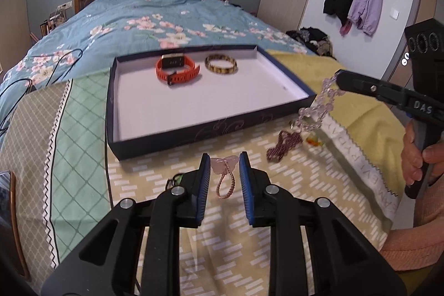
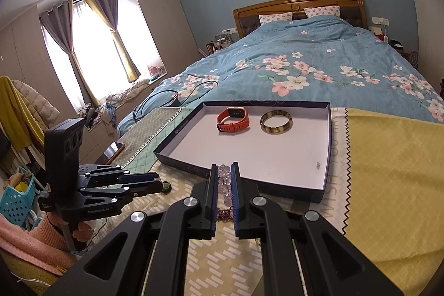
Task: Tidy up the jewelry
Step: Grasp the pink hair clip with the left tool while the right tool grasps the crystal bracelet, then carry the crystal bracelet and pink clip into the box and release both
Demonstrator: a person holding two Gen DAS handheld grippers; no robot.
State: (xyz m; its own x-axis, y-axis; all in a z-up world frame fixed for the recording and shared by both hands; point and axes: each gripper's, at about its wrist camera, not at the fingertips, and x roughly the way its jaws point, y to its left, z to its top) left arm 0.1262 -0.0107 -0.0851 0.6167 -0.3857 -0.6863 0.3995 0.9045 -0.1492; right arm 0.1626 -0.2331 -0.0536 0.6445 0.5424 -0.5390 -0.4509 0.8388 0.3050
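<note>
- Two pieces already lie in the shallow navy box tray (image 1: pixel 177 139), side by side and apart: an orange smartwatch (image 1: pixel 177 68) to the left and a tortoiseshell bangle (image 1: pixel 221 65) to the right, both toward its far wall.
- The tray rests on a patterned cloth (image 1: pixel 236 226) spread over the foot of the bed.
- The right gripper (image 2: pixel 224 179) is clamped on a pale pink crystal bead bracelet (image 1: pixel 319 108), which dangles from its tips just off the tray's near right corner.
- The left gripper (image 1: pixel 222 165) hovers low with its fingers spread, a pink butterfly hair tie (image 1: pixel 225 175) lying on the cloth between them, ungripped.
- A dark red beaded bracelet (image 1: pixel 283 144) lies on the cloth beneath the dangling beads, a small amber trinket (image 1: pixel 314 142) just beside it.
</note>
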